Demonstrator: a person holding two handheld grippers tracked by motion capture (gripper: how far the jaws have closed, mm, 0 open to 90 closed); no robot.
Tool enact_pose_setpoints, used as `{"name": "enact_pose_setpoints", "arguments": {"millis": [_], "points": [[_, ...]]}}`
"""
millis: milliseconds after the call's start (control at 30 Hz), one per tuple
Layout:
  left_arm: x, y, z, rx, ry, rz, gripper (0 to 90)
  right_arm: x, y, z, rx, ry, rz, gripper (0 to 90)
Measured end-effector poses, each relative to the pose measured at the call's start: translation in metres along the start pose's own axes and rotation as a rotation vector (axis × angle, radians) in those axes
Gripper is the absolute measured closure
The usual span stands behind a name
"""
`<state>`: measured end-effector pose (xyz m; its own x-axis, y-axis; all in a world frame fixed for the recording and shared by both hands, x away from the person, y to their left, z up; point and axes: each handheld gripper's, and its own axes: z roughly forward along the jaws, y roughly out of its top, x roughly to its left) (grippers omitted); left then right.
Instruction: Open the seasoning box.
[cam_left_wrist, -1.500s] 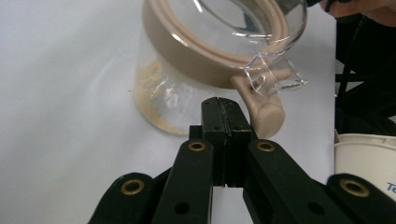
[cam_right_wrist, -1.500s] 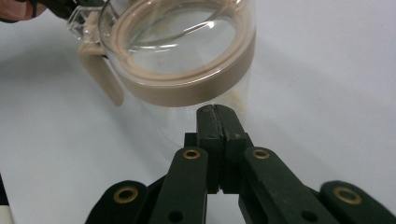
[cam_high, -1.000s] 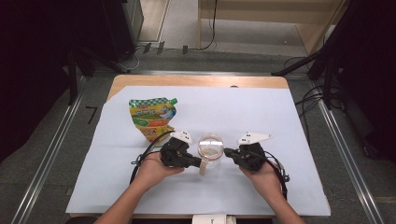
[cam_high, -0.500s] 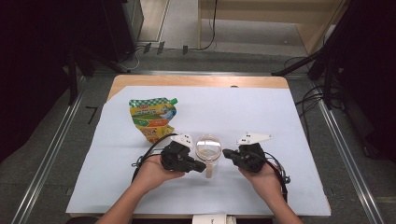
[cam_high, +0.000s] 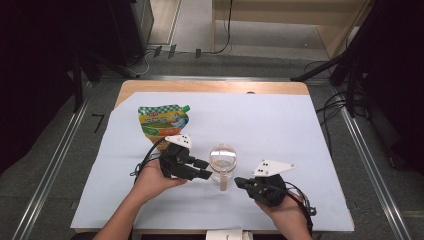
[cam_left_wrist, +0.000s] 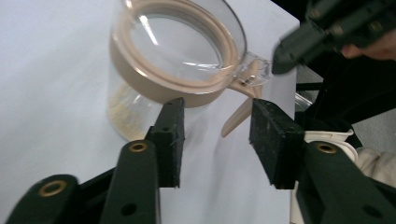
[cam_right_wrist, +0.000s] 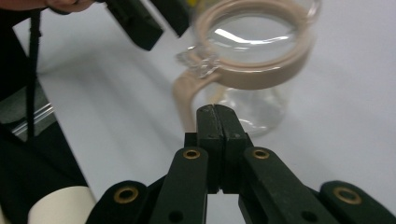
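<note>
In the high view the glass jar (cam_high: 223, 161) stood on the counter (cam_high: 300, 130) between both hands, apparently just released; the left claw view showed the left claw (cam_left_wrist: 217, 140), just opened, empty beside it; the right claw view showed the right claw (cam_right_wrist: 216, 122) closed, empty, needing a fresh grip next.

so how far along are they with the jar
Done: the clear jar stands upright on the white sheet with its lid closed. In hand: nothing. The left gripper has just been opening, its jaws apart with nothing between them; the right gripper is shut and empty. Left: the green pouch lies untouched behind.
</note>
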<state>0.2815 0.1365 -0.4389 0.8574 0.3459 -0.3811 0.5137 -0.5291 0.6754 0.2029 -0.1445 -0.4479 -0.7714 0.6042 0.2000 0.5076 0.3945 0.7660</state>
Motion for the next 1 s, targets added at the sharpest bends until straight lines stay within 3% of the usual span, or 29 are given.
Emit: {"name": "enact_pose_setpoints", "arguments": {"millis": [33,133,167,267,400,533,600,1000], "points": [[0.002,0.0,-0.002,-0.017,-0.007,-0.03,49.1,0.006,0.0,0.006,0.025,0.026,0.006,90.0],[0.005,0.0,-0.005,-0.041,-0.012,-0.034,45.1,0.011,0.001,0.013,0.056,0.055,0.003,90.0],[0.007,0.0,-0.008,-0.053,-0.011,-0.044,43.5,0.018,0.001,0.024,0.075,0.079,-0.024,90.0],[0.01,-0.001,-0.009,-0.046,0.001,-0.05,40.9,0.027,0.001,0.035,0.079,0.092,-0.053,90.0],[0.011,-0.001,-0.012,-0.065,0.003,-0.058,39.7,0.031,0.001,0.049,0.068,0.08,-0.055,90.0],[0.013,-0.002,-0.012,-0.055,0.007,-0.051,39.6,0.028,0.001,0.057,0.073,0.061,-0.04,90.0],[0.014,-0.002,-0.011,-0.051,0.01,-0.049,39.5,0.026,0.001,0.059,0.083,0.043,-0.034,90.0],[0.013,-0.002,-0.011,-0.057,0.028,-0.038,39.2,0.023,-0.002,0.055,0.076,0.037,-0.027,90.0]]}}
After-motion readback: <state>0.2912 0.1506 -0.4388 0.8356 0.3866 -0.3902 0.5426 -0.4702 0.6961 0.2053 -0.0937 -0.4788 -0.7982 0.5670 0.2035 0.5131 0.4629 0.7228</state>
